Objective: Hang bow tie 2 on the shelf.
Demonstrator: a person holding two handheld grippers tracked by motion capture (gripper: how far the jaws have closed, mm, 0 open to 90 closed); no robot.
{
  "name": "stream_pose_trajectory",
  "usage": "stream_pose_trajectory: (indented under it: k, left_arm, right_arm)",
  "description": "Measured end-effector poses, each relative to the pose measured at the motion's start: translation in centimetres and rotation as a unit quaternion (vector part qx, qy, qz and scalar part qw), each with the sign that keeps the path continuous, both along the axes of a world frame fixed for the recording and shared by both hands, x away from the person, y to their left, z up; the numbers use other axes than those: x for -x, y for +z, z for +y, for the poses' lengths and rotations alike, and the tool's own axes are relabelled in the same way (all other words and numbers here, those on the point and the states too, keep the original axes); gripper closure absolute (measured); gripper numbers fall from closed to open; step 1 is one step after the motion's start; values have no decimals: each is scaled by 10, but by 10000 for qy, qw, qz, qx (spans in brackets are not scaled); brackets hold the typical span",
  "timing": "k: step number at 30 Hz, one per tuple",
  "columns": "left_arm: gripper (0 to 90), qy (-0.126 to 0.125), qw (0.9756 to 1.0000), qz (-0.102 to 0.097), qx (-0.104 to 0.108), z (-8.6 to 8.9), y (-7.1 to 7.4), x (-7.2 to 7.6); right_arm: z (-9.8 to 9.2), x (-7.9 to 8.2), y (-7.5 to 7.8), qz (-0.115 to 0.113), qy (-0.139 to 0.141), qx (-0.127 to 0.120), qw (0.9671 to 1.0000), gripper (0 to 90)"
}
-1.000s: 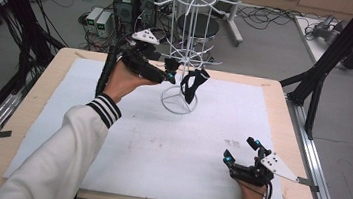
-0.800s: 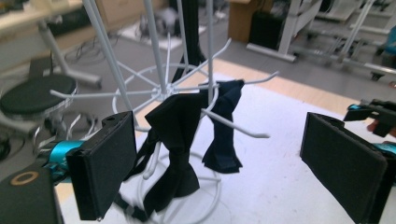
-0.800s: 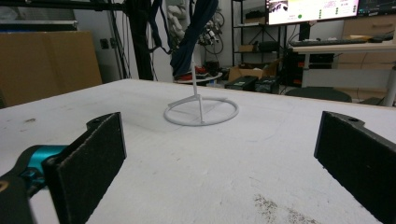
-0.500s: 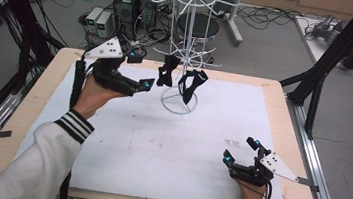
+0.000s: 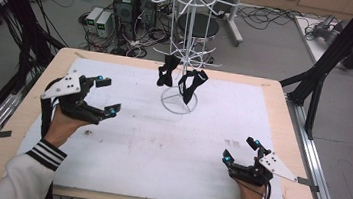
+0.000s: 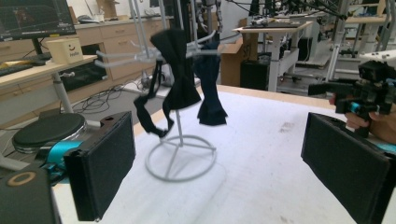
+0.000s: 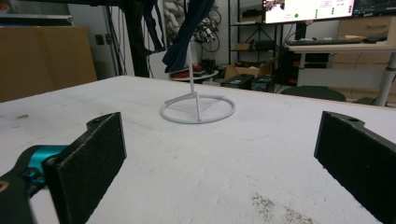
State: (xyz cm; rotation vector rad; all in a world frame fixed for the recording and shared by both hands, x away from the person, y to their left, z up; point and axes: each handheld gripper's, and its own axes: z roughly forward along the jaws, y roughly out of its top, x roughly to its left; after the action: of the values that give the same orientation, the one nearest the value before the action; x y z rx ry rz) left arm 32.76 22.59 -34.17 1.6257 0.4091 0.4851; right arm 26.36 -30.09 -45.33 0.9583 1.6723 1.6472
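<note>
White mat (image 5: 158,153) lies bare between both gaping claws, left claw (image 5: 107,96) and right claw (image 5: 241,149), rack (image 5: 184,55) beyond

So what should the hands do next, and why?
Probably rest both grippers on the mat. The two dark bow ties already hang on the white rack, and the left gripper and right gripper are both open, holding nothing, well away from the rack.

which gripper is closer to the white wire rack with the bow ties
Left. The left gripper hangs open to the left of the white wire rack, apart from it. The right gripper rests open at the near right part of the table, farther off.
</note>
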Motion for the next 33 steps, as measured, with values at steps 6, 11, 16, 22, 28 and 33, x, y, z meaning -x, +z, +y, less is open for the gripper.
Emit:
stream_pose_trajectory:
  k: [6, 11, 16, 22, 28, 33]
  left_arm:
    - [104, 217, 9997, 8, 79, 18, -33, 20]
    - [104, 398, 9988, 16, 271, 35, -52, 29]
    - [104, 681, 9968, 56, 410, 48, -74, 38]
    - [104, 1058, 9928, 70, 563, 55, -101, 49]
    - [104, 1197, 9911, 109, 571, 55, -112, 53]
    - [105, 1238, 9907, 43, 566, 54, -112, 54]
  right_arm:
    - [2, 0, 0, -23, -47, 70, 10000, 14]
    - [2, 0, 0, -28, -70, 98, 9999, 14]
    - [3, 1, 0, -18, -79, 110, 9999, 14]
    - [2, 0, 0, -28, -80, 94, 9999, 14]
    - [3, 0, 0, -2, -76, 98, 9999, 14]
    - [3, 0, 0, -1, -83, 103, 9999, 14]
